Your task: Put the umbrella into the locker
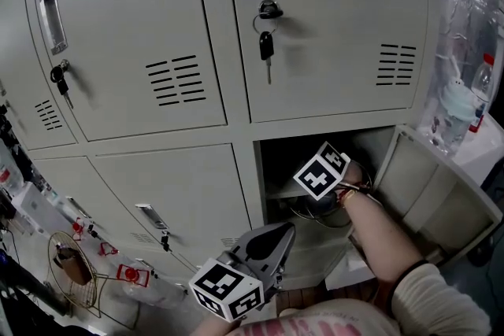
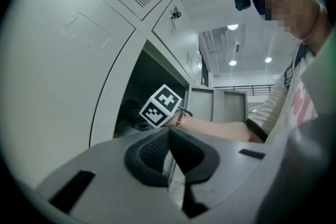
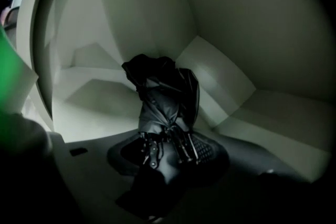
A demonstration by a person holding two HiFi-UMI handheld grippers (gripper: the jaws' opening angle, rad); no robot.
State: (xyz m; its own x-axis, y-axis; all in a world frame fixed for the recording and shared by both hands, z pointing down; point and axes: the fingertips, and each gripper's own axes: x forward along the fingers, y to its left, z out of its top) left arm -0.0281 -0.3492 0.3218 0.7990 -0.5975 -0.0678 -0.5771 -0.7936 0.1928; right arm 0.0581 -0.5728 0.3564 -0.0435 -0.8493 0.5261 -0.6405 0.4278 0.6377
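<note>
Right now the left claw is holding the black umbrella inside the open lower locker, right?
No. It's the right claw that holds the black umbrella inside the open lower locker, as the right gripper view shows.

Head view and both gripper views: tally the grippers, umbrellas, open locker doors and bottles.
Grippers: 2 (left gripper, right gripper)
Umbrella: 1
Open locker door: 1
Bottle: 1
Total: 5
</note>
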